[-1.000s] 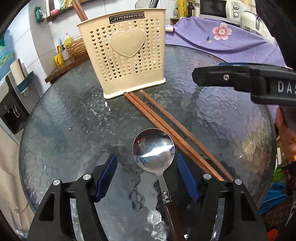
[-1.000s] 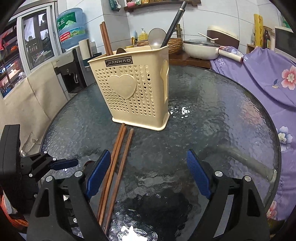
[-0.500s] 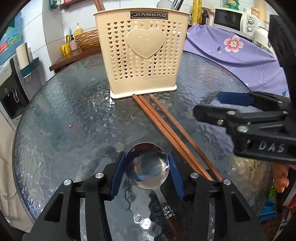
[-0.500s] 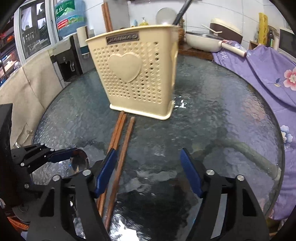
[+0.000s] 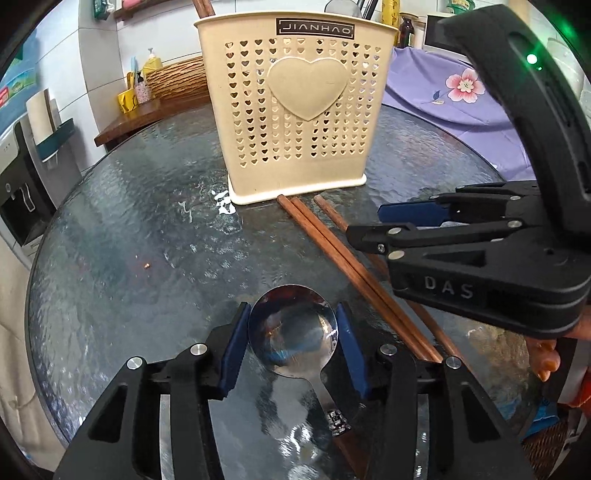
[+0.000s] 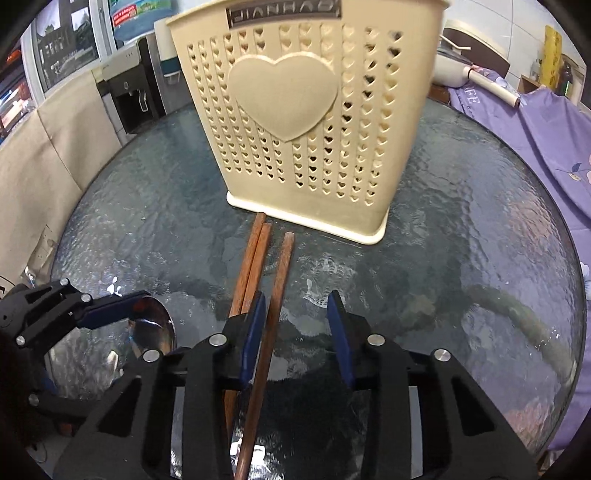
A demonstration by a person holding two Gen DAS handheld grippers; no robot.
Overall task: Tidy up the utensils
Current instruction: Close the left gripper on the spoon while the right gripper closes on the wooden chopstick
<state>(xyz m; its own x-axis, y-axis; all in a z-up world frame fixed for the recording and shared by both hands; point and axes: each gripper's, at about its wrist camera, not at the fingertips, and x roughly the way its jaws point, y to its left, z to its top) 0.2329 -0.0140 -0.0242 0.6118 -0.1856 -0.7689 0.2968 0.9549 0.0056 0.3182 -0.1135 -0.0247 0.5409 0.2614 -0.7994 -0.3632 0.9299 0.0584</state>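
A steel spoon (image 5: 291, 332) with a brown handle lies on the round glass table (image 5: 129, 240). My left gripper (image 5: 291, 308) is shut on its bowl, with a blue pad against each side. Three brown chopsticks lie in front of the cream heart-pattern holder (image 5: 295, 110): a pair (image 5: 332, 251) and a single one (image 6: 280, 273). My right gripper (image 6: 296, 299) is low over them and its jaws are closing. The single chopstick runs between them, close to the left pad (image 6: 255, 325), and the right pad stands clear of it. The pair lies just outside the left pad.
Chopsticks (image 5: 201, 7) and other utensils stick out of the holder's top. A purple flowered cloth (image 5: 443, 85) lies beyond the table at the right. A water dispenser (image 5: 18, 177) stands at the left, and a wooden shelf with a wicker basket (image 5: 177, 77) at the back.
My left gripper's pads closed onto the spoon bowl. My right gripper moved forward and down over the chopsticks, and its jaws narrowed around the single one.
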